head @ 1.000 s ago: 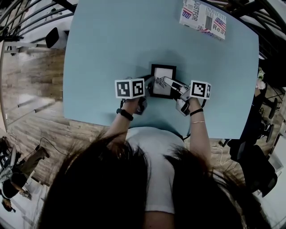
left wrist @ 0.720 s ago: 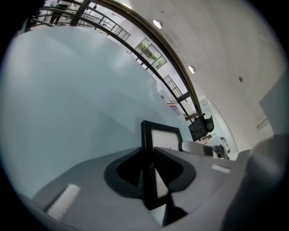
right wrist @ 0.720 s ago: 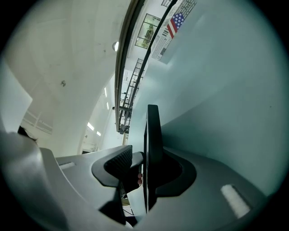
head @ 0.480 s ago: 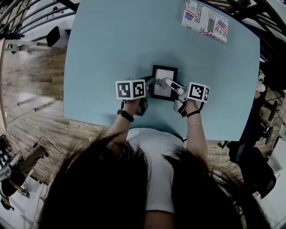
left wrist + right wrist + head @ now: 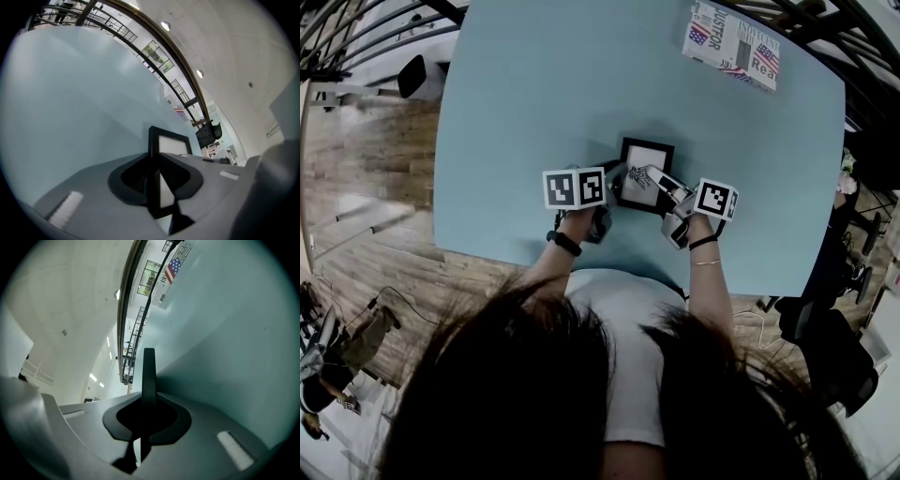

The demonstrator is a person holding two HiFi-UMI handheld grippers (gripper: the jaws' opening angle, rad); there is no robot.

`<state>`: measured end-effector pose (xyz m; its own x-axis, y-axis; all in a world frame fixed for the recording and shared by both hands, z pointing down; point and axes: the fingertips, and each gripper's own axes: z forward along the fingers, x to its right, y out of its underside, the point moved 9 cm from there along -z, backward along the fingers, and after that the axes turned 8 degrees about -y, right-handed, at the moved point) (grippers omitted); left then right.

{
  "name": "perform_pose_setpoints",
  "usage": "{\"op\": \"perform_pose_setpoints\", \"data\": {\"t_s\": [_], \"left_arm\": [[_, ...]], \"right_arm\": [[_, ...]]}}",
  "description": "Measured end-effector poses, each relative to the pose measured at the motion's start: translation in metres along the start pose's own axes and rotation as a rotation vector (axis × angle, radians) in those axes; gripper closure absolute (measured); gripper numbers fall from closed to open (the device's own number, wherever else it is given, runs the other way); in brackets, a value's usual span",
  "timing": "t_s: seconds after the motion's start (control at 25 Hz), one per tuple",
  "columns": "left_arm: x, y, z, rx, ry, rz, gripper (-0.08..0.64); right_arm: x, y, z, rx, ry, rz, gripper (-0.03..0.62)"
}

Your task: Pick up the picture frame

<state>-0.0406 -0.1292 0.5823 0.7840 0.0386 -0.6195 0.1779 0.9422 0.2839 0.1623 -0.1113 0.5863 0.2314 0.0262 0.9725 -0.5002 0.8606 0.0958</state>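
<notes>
A small black picture frame (image 5: 647,153) with a white print lies on the pale blue table (image 5: 534,94), close to the near edge. My left gripper (image 5: 617,172) is at the frame's left side. In the left gripper view the frame's (image 5: 171,143) black edge is clamped between the left gripper's (image 5: 153,180) pads. My right gripper (image 5: 650,173) reaches in from the right. Its jaws have just been closing, and in the right gripper view the frame (image 5: 149,371) stands edge-on between the right gripper's (image 5: 143,420) pads, which press on it.
A newspaper (image 5: 731,42) with flag prints lies at the table's far right corner. A black chair (image 5: 417,77) stands off the table's left side on the wooden floor. The person's head and shoulders fill the bottom of the head view.
The right gripper's jaws have drawn together onto the frame's right side, and its marker cube has shifted slightly left. The left gripper and the frame have stayed put.
</notes>
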Motion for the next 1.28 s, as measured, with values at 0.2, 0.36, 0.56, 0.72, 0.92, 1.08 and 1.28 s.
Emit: {"op": "perform_pose_setpoints", "data": {"t_s": [0.2,0.36,0.56,0.72,0.92,1.08,1.28], "left_arm": [[0.0,0.0,0.001,0.008,0.007,-0.002,0.425],[-0.002,0.001,-0.002,0.02,0.049,-0.014,0.425],[0.0,-0.006,-0.011,0.076,0.089,-0.038,0.423],[0.008,-0.014,-0.024,0.136,0.12,-0.019,0.423],[0.015,-0.018,-0.04,0.197,0.142,-0.005,0.423],[0.022,-0.022,-0.057,0.254,0.143,0.041,0.423],[0.039,-0.026,-0.082,0.323,0.147,0.121,0.423]], "right_arm": [[-0.001,-0.001,0.0,0.003,0.001,-0.012,0.578],[-0.01,-0.001,0.002,-0.006,-0.021,-0.047,0.578],[-0.019,-0.005,0.0,-0.009,-0.006,-0.1,0.578],[-0.03,-0.008,-0.008,0.016,-0.017,-0.118,0.578],[-0.048,-0.009,-0.016,0.024,-0.017,-0.177,0.578],[-0.067,-0.006,-0.022,0.023,-0.019,-0.251,0.578],[-0.09,0.002,-0.032,0.031,-0.037,-0.318,0.578]]}}
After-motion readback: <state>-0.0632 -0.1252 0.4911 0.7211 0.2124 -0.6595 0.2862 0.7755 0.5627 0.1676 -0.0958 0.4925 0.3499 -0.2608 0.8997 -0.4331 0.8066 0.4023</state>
